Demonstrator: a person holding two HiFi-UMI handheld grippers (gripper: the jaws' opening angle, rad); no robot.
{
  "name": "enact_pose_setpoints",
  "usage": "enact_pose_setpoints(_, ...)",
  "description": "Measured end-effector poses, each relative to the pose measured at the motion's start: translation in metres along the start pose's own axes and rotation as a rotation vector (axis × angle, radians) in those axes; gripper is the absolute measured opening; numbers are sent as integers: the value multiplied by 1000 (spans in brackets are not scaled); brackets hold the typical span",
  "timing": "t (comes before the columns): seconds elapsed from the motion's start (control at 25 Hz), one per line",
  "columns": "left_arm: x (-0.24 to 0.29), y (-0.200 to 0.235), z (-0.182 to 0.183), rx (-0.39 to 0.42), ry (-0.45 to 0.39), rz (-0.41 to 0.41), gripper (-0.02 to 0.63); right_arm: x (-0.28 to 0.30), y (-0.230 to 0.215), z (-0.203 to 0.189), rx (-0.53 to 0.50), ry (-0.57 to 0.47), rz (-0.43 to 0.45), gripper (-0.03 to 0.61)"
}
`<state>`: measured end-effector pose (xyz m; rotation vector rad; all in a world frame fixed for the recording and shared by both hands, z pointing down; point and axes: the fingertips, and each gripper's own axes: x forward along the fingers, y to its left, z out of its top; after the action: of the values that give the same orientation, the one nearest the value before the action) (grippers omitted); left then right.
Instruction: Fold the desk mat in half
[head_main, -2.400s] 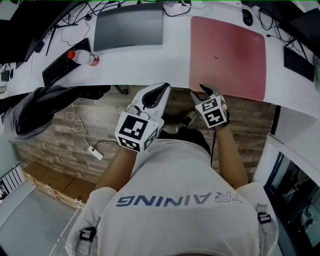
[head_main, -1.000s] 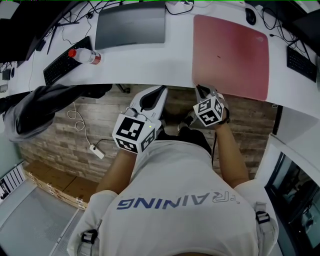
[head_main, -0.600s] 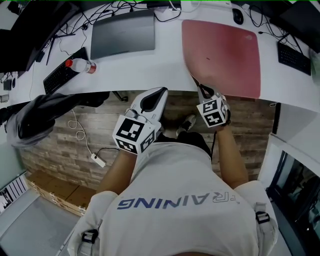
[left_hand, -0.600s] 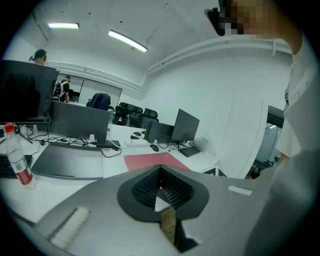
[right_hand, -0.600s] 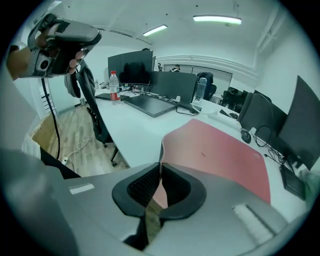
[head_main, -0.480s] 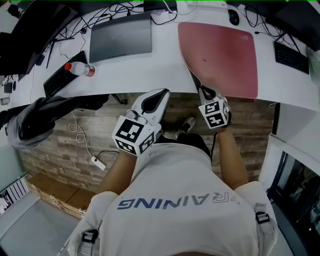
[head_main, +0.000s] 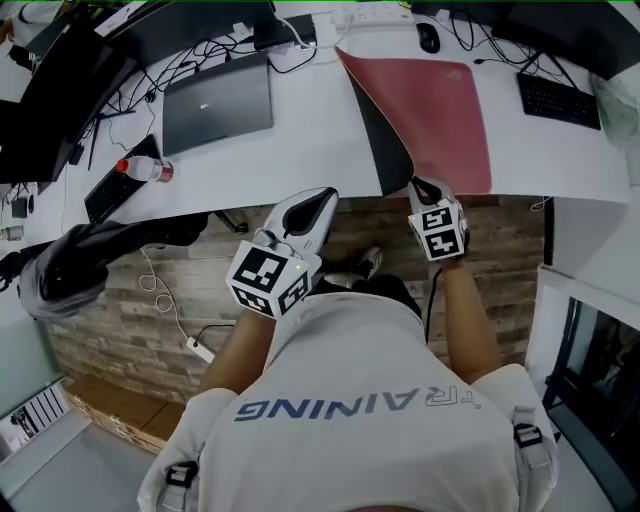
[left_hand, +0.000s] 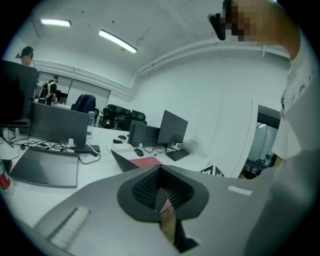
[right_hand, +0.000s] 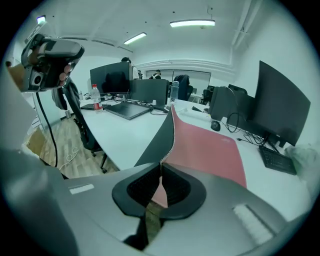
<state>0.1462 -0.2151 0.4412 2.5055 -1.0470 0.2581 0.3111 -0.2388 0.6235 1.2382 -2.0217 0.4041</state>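
The desk mat (head_main: 440, 110) is red on top and black underneath, and lies on the white desk (head_main: 300, 130) at the right. My right gripper (head_main: 418, 187) is shut on its near left corner at the desk's front edge. That corner is lifted, so the left edge stands up and the black underside (head_main: 375, 140) shows. In the right gripper view the mat (right_hand: 205, 145) runs away from the shut jaws (right_hand: 161, 172). My left gripper (head_main: 322, 196) hangs shut and empty in front of the desk, left of the mat. The left gripper view shows the mat (left_hand: 145, 161) beyond the jaws (left_hand: 161, 187).
A closed grey laptop (head_main: 218, 100) lies left of the mat. Further left are a keyboard (head_main: 112, 180) and a bottle (head_main: 140, 168). A mouse (head_main: 428, 38) sits at the mat's far edge, a second keyboard (head_main: 558, 98) to its right. A chair with a dark jacket (head_main: 90, 260) stands at left.
The right gripper has raised the mat's near left corner. The mat lay flat before; now its left edge stands up and the black underside shows. The left gripper stays put.
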Motion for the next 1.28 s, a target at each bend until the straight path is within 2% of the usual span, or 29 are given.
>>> enact_pose_setpoints(0.2, 23, -22, 4, 25, -4, -18, 0, -15, -33, -24, -23, 21, -55, 31)
enact_pose_setpoints(0.64, 60, -69, 9, 81, 0, -79, 0, -35, -89, -86, 33, 99, -134, 31)
enact_pose_setpoints(1.08, 73, -77, 11, 93, 5, -106, 0, -42, -153, -144, 196, 201, -245, 31)
enact_pose_setpoints(1.28, 73, -75, 11, 88, 3, -109, 0, -41, -164, -154, 199, 241, -273, 37)
